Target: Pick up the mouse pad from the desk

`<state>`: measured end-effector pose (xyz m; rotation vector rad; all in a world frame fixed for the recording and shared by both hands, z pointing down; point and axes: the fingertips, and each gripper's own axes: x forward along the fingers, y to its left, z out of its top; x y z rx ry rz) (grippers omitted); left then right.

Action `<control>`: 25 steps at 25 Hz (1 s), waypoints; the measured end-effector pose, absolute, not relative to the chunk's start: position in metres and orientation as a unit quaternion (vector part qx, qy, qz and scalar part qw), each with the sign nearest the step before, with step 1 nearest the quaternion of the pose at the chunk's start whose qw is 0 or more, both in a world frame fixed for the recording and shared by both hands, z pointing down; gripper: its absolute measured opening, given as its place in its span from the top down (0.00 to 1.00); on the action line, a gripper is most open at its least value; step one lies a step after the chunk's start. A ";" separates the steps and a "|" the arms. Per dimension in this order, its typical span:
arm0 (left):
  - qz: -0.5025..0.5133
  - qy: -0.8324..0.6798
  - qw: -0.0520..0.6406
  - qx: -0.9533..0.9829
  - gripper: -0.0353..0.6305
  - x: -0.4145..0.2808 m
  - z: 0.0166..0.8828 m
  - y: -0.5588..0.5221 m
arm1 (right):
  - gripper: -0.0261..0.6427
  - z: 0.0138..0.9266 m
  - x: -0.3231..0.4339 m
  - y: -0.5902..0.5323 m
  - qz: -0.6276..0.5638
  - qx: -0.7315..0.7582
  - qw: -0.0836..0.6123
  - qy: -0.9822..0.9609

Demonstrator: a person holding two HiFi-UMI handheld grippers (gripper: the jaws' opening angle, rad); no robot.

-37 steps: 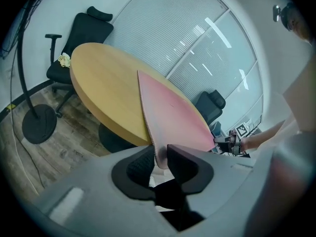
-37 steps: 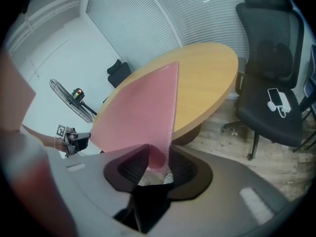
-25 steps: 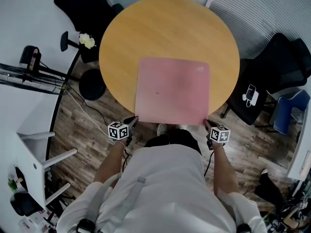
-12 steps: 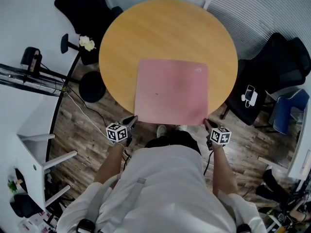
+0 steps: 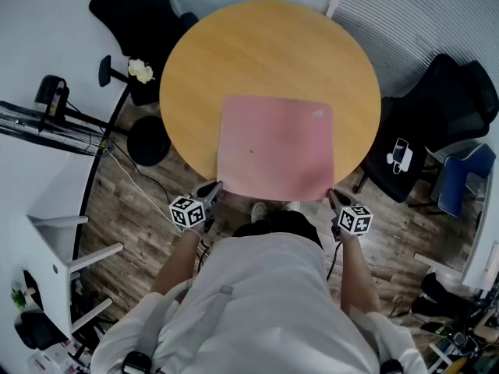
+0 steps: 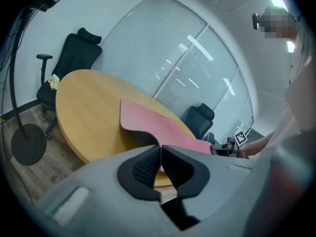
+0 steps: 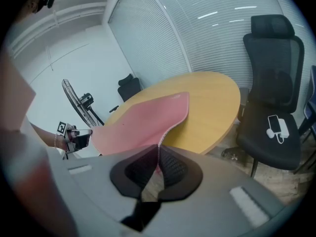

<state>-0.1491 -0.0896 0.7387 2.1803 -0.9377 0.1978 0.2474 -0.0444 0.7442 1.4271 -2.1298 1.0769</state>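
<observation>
Head view: pink mouse pad (image 5: 277, 148) spread over the near half of the round wooden table (image 5: 265, 45), near edge reaching past the rim toward the person. At the pad's near-left corner, the left gripper (image 5: 214, 190), clenched on it. At the near-right corner, the right gripper (image 5: 330, 196), likewise clamped on. Plank floor (image 5: 125, 201) below. To the right of the table, a black office chair (image 5: 452, 104) with a white phone (image 5: 401, 153) on its seat.

Left gripper view: jaws pressed together on the pad's thin corner, ribbed faces gripping it from both sides. Rising from the grip, a curl of pink with a dark shadow beneath, the near part lifted clear of the tabletop. Cannot tell whether the far end rests on the wood. At the opposite near corner, small in the distance, the other tool biting the pad. Beyond the table on the left, a second chair (image 6: 74, 53), black, in front of pale blinds (image 6: 163, 48).

Right gripper view: jaws closed on the pad's corner here too, pink edge sandwiched between the black faces. Pad sweeping up and away over the table, right edge raised off the surface.
</observation>
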 end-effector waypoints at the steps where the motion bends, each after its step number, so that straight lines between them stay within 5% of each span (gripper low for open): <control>1: 0.075 -0.365 0.367 0.852 0.92 -0.148 0.736 -0.091 | 0.94 0.742 0.247 -0.045 0.378 0.505 0.178 -0.755; 25: 0.020 -0.354 0.297 0.886 0.92 -0.122 0.659 -0.125 | 0.94 0.671 0.230 -0.080 0.311 0.504 0.128 -0.795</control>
